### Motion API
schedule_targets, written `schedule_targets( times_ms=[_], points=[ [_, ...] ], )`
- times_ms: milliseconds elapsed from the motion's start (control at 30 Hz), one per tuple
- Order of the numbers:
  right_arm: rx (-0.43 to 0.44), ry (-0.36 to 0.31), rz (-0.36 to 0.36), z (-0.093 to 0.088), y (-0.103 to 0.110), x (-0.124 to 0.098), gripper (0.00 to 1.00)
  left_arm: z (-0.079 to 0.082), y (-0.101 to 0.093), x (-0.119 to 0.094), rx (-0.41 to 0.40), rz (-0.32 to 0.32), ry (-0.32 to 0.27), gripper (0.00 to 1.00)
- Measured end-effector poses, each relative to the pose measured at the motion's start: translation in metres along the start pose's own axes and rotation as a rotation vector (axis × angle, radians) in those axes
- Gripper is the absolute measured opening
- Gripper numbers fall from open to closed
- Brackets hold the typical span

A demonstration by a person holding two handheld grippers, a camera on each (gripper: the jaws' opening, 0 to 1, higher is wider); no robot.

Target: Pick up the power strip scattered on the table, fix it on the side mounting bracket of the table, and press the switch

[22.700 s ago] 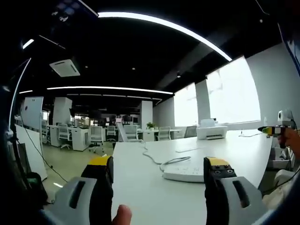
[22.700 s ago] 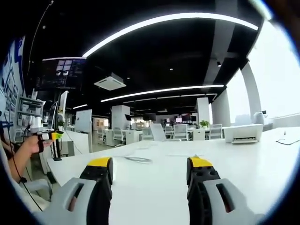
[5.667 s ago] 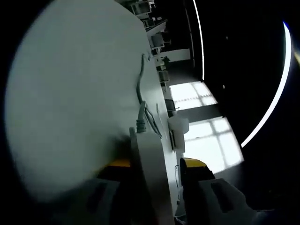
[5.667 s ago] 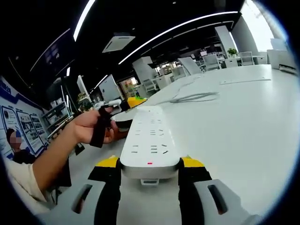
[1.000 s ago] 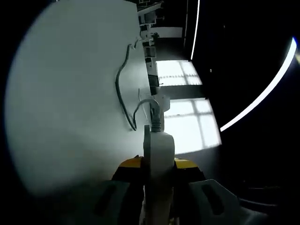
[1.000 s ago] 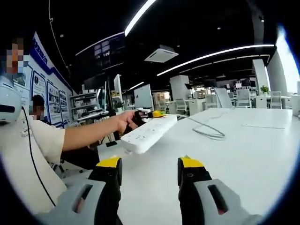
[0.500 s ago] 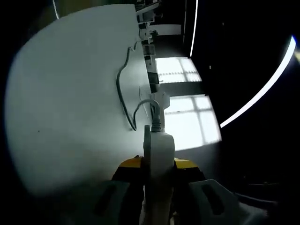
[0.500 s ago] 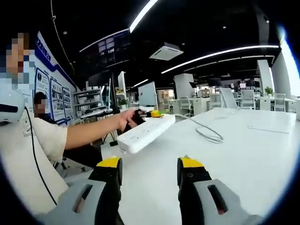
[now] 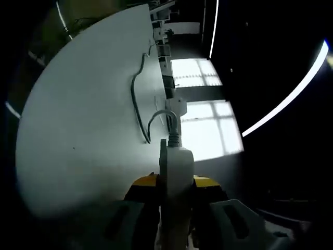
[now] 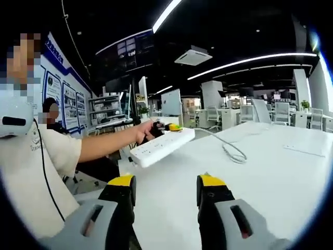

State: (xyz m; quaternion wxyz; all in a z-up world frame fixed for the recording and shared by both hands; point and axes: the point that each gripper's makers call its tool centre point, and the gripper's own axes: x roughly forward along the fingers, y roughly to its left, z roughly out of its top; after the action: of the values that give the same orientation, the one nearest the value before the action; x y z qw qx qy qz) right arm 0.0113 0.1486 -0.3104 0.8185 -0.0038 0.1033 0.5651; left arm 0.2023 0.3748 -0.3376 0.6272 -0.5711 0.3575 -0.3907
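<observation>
Between the yellow-tipped jaws of the left gripper [image 9: 174, 182], in the left gripper view, stands the white plastic power strip [image 9: 176, 172], seen edge-on and clamped by its narrow sides. Its far end rises just past the jaw tips, and the grey power cord [image 9: 138, 99] leaves that end, loops once and runs away across the white desk [image 9: 78, 130]. The view is rolled, so the desk top fills the left side like a wall, with bright windows [image 9: 200, 112] beyond its far edge and a curved ceiling light strip [image 9: 291, 94] against the dark.

In the right gripper view, the right gripper [image 10: 164, 182] hovers low over the near part of the desk [image 10: 270, 177] with its jaws apart and nothing between them. Well ahead of it and to the left, the power strip [image 10: 161, 146] is held off the desk, tilted, its socket face turned up and toward this camera. The left gripper [image 10: 169, 126] grips its far end, with the person's hand [image 10: 145, 130] and bare forearm [image 10: 104, 146] reaching in from the left. The cord [image 10: 231, 151] trails from that end and curls on the desk.

This view shows the strip's whole length and sockets, which the left gripper view hides. Behind stand office desks and chairs [image 10: 237, 112], a wall of posters [image 10: 62, 88], and a second seated person [image 10: 52, 112].
</observation>
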Motion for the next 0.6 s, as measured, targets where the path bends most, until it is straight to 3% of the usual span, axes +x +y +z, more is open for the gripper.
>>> schedule_targets(
  times_ms=[233,600],
  points=[
    [-0.013,0.014,0.019,-0.001,0.004,0.004,0.43,0.02,0.01,-0.018,-0.001,0.015,0.001,0.26],
    [-0.012,0.034,0.035,-0.003,0.006,0.013,0.43,0.037,0.014,-0.03,-0.005,-0.007,0.047,0.26]
  ],
)
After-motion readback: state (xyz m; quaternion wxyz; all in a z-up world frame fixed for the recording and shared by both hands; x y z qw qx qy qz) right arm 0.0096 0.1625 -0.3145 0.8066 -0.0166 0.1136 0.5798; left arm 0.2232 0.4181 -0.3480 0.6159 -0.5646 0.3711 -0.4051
